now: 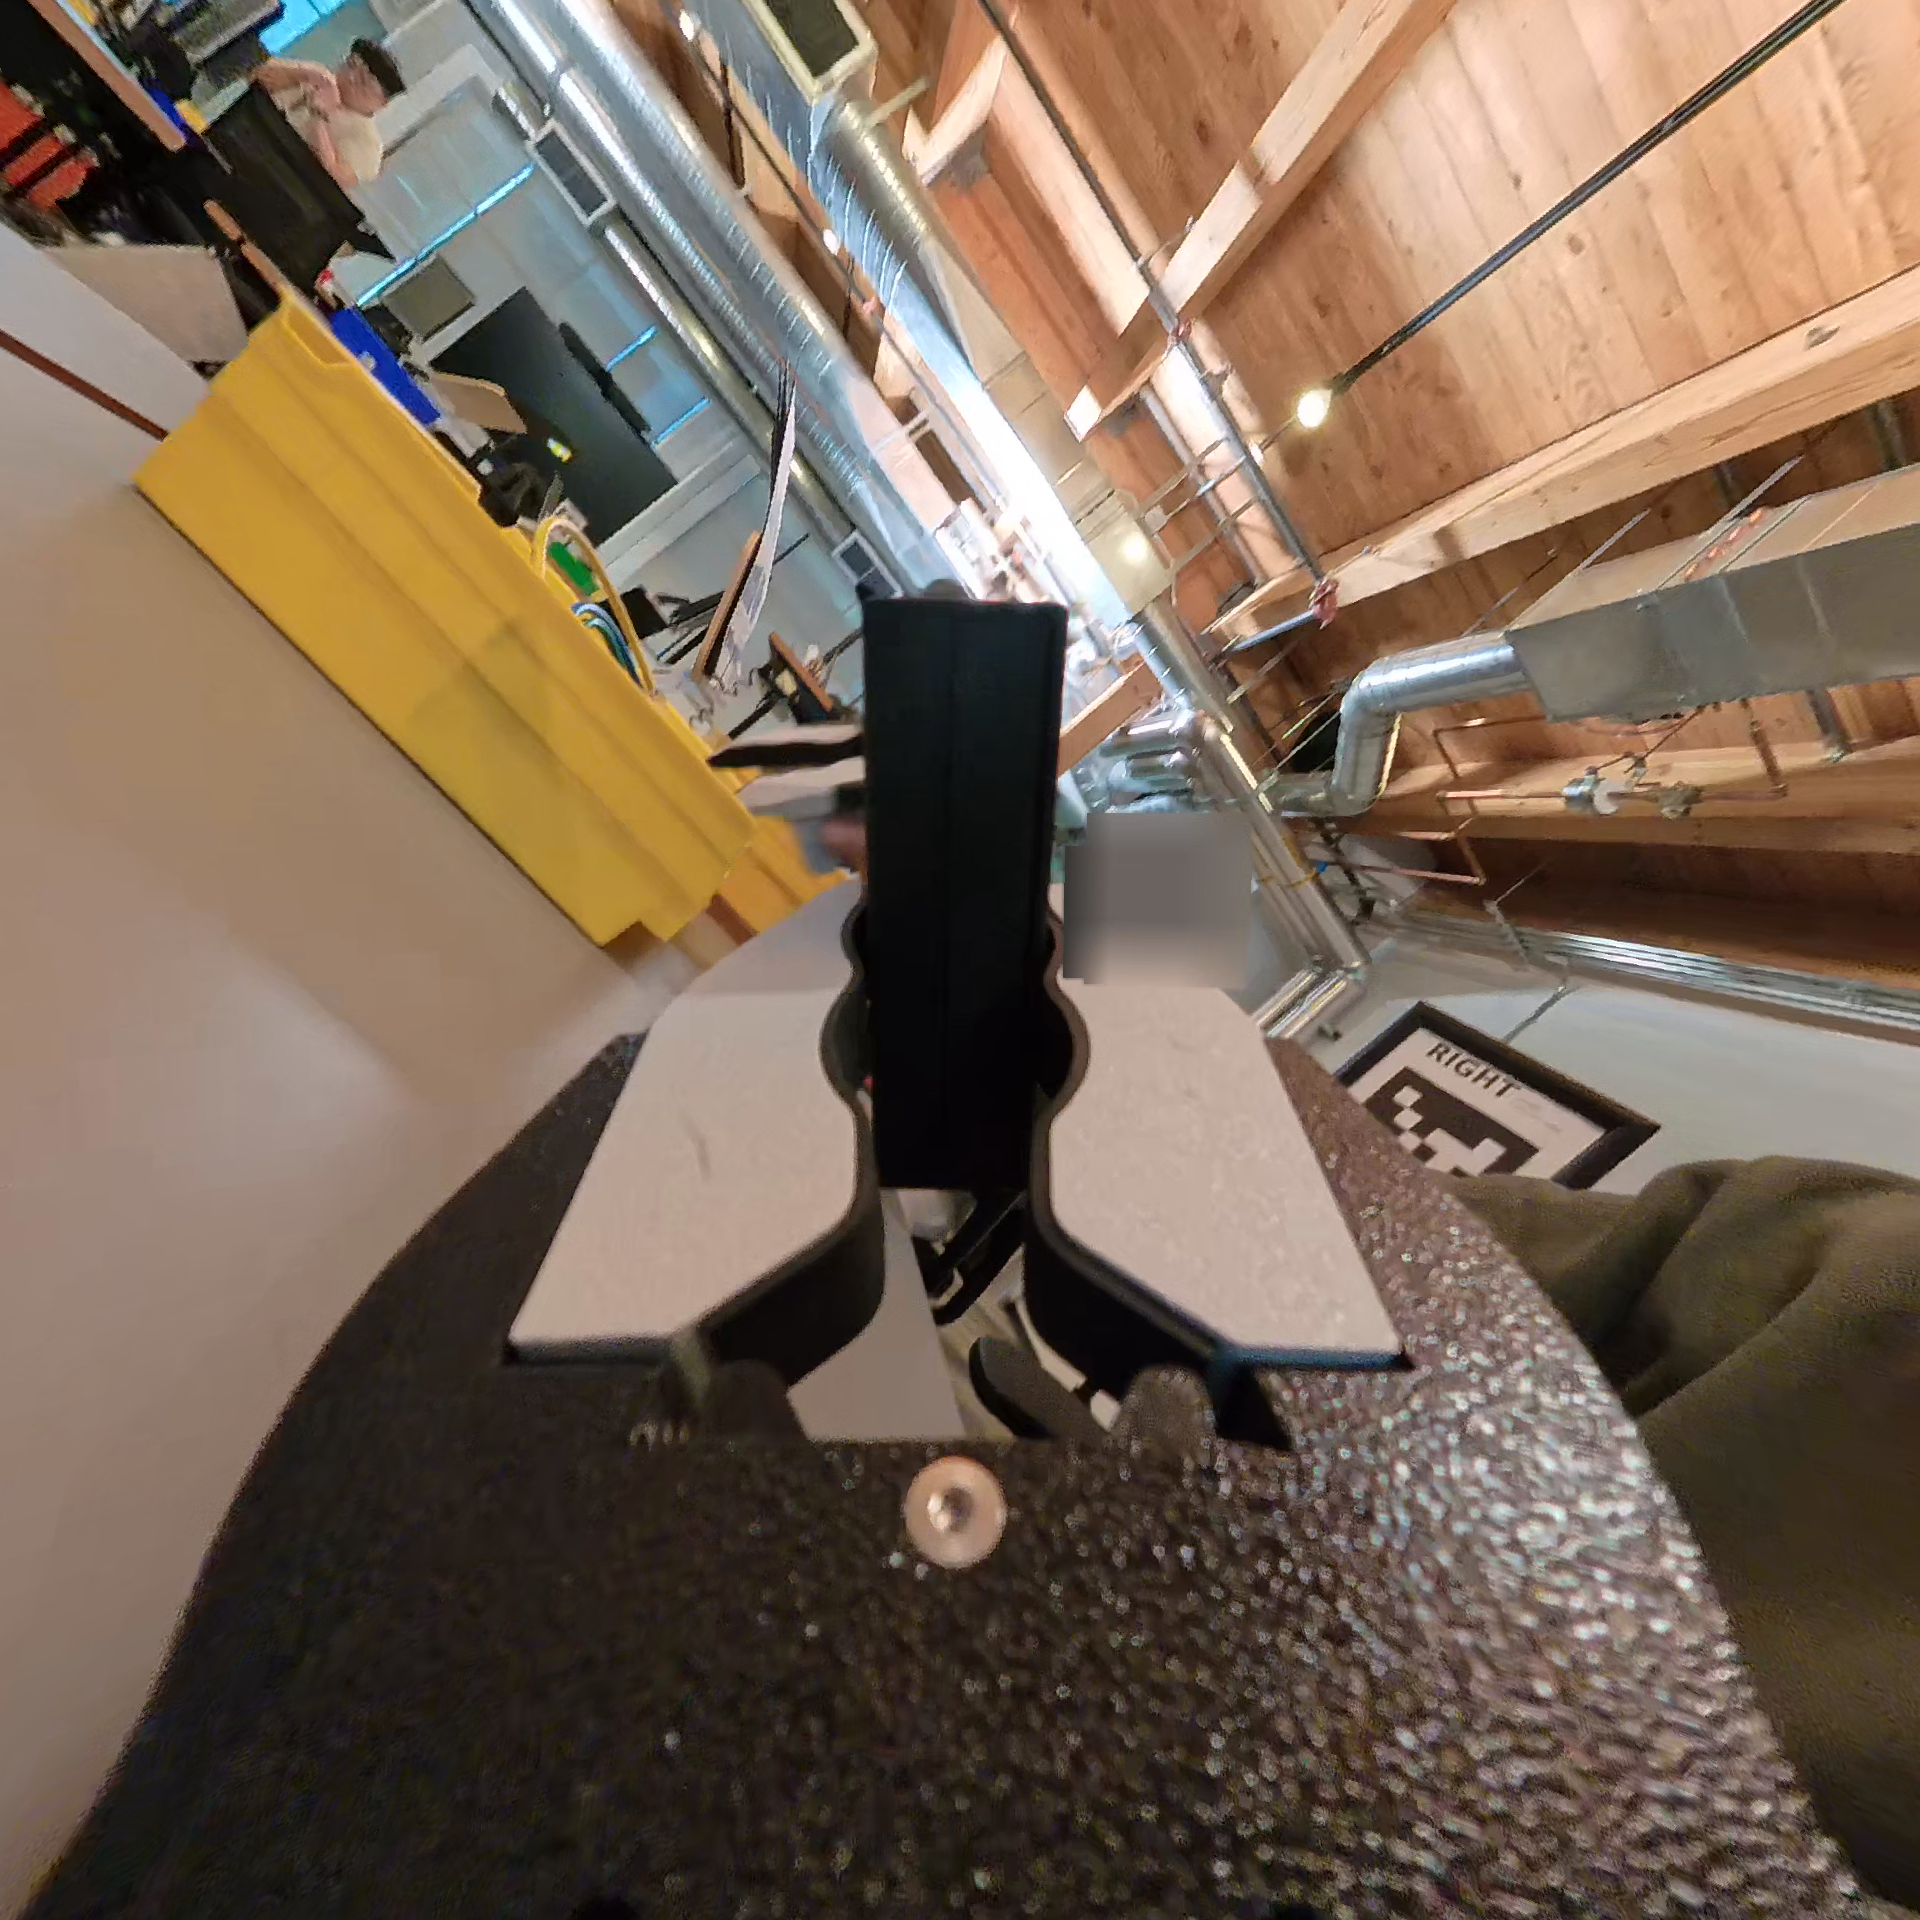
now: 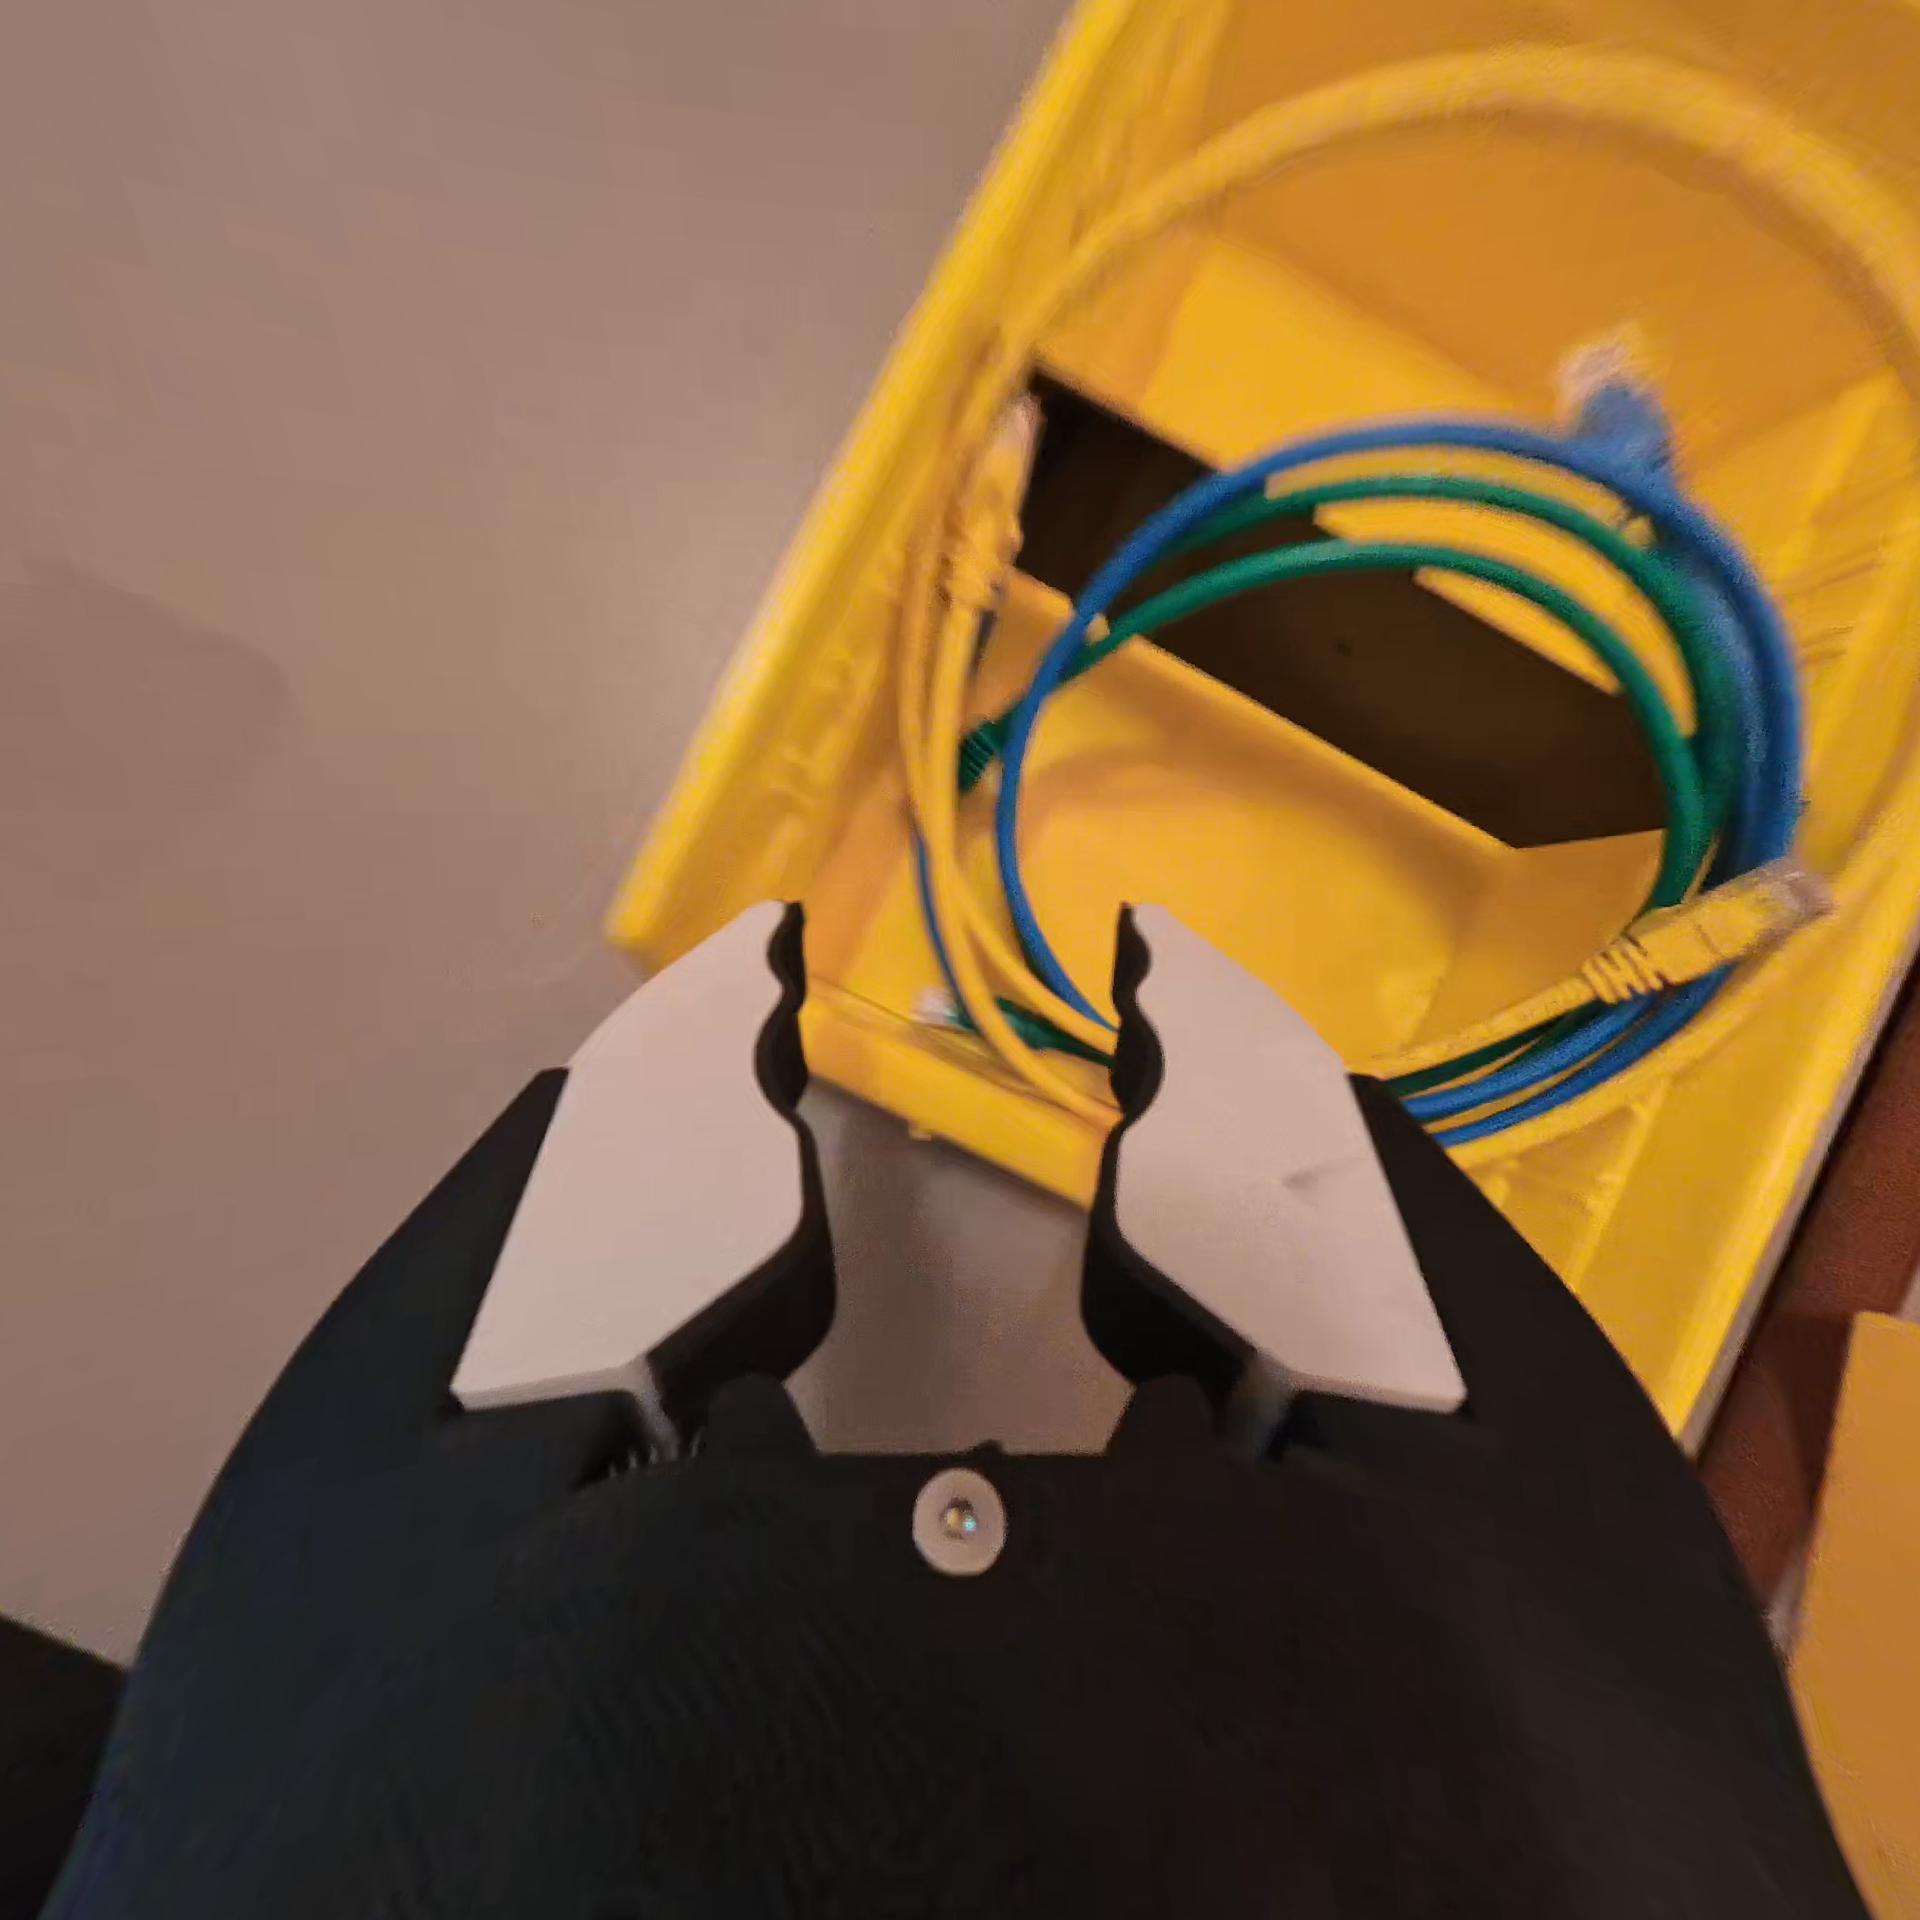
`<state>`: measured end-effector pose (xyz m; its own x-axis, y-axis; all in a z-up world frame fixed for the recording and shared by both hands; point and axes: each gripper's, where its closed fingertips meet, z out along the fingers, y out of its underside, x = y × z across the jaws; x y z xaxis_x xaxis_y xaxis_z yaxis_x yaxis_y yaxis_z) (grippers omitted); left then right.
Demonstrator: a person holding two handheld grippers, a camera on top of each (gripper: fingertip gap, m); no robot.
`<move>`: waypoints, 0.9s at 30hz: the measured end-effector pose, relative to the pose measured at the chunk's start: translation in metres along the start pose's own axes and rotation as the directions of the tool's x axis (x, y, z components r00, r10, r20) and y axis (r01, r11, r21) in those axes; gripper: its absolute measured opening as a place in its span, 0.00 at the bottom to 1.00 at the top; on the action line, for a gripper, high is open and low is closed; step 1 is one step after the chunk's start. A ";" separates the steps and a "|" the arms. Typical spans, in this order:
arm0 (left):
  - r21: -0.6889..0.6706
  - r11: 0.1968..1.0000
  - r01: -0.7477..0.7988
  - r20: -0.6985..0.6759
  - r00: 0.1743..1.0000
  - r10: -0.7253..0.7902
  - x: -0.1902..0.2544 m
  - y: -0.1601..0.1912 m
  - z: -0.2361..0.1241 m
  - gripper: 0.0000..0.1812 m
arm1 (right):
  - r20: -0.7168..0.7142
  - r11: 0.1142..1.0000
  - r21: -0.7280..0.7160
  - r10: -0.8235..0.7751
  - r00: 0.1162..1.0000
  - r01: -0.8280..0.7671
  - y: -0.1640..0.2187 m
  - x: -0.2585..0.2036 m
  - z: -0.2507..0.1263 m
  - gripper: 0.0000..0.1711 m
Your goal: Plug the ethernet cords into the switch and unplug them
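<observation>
Above the yellow bin (image 2: 748, 727) on the table (image 2: 312, 416), I held the right tongs (image 2: 958, 966) spread and empty; coiled yellow, blue and green ethernet cords (image 2: 1558, 582) lay inside. My left tongs (image 1: 961, 977) were pinching an upright black switch (image 1: 961, 883)

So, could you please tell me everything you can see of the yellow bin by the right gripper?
The yellow bin looks like glossy moulded plastic, open-topped, with stepped inner walls and dark slots in its floor. It sits on a beige table. Coiled yellow, blue and green cords lie inside. The open right gripper hovers over its near rim, not touching it.
</observation>
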<state>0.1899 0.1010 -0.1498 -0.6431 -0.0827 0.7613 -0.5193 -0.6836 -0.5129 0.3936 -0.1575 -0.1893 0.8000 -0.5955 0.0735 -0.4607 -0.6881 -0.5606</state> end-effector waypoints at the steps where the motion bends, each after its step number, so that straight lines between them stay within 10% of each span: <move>1: -0.020 1.000 -0.006 0.010 1.000 0.006 -0.001 0.002 0.001 0.14 | 0.020 0.994 0.102 0.025 0.999 -0.027 -0.015 -0.017 -0.017 0.35; 8: -0.142 0.990 0.001 -0.039 0.999 -0.007 0.006 0.031 0.018 0.15 | 0.660 0.914 0.381 -0.163 0.733 -0.140 -0.089 -0.249 -0.054 0.49; 12: -0.225 0.970 -0.092 -0.101 0.992 0.071 0.022 0.048 0.026 0.15 | 0.808 0.948 0.279 -0.145 0.571 -0.155 -0.100 -0.303 -0.037 0.40; 14: -0.252 0.953 -0.169 -0.109 0.983 0.146 0.027 0.051 0.027 0.15 | 0.843 0.956 0.269 -0.176 0.508 -0.114 -0.100 -0.318 -0.039 0.16; 21: -0.190 0.953 -0.237 0.007 0.970 0.242 0.017 0.036 0.026 0.22 | 0.678 0.938 0.343 -0.278 0.680 0.042 -0.109 -0.291 -0.039 0.16; 27: -0.160 0.949 -0.272 0.093 0.953 0.289 0.001 0.021 0.014 0.23 | 0.097 0.888 0.375 -0.322 0.942 0.266 -0.178 -0.100 -0.059 0.16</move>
<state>0.1861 0.0762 -0.1545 -0.7107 -0.3435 0.6139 -0.4078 -0.5099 -0.7574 0.3731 0.0001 -0.0481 0.9390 -0.2989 0.1703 -0.0525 -0.6137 -0.7878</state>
